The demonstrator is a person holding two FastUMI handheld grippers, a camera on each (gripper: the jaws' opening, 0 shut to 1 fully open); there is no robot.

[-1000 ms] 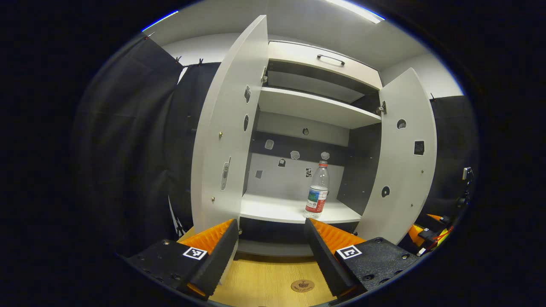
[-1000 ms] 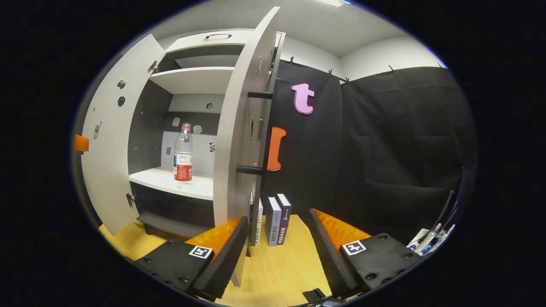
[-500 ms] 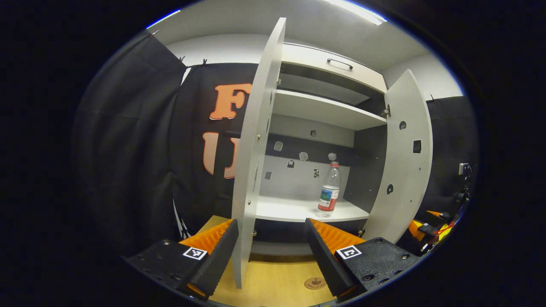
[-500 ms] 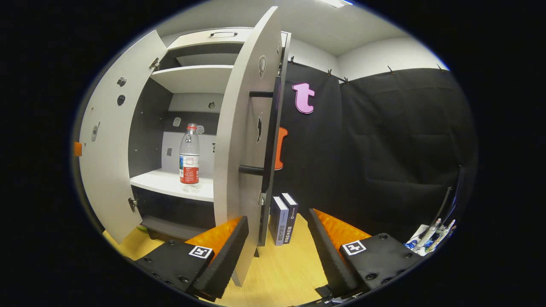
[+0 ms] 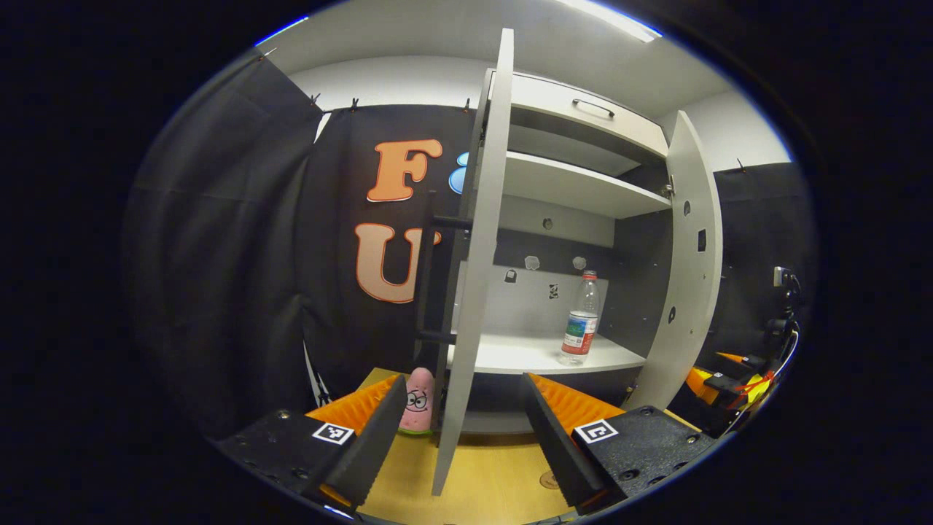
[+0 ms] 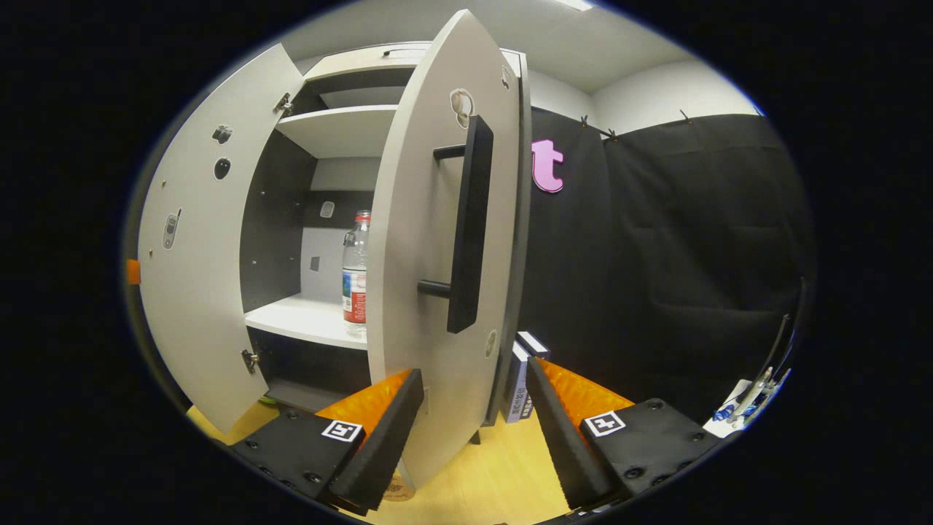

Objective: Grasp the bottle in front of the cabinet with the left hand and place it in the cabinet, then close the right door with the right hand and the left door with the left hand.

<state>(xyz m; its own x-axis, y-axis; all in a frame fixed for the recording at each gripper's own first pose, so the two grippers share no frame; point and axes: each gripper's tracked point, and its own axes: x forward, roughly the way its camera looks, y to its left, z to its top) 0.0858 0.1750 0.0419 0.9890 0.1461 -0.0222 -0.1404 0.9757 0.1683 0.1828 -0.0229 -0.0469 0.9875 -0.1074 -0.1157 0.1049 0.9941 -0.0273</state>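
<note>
Two wedge-shaped fingers are seen on the left gripper (image 5: 461, 430), tapering toward their tips, with ribbed, saw-toothed inner faces. Each finger is carried on a flat black block with a pebbled texture, into which round screw heads are sunk. A small square black-and-white marker is fixed on top of each block, at about 7 and 5 o'clock in the left gripper view. The same build is shown by the right gripper (image 6: 474, 430): ribbed fingers, textured black blocks, recessed screws and one square marker on each block.
</note>
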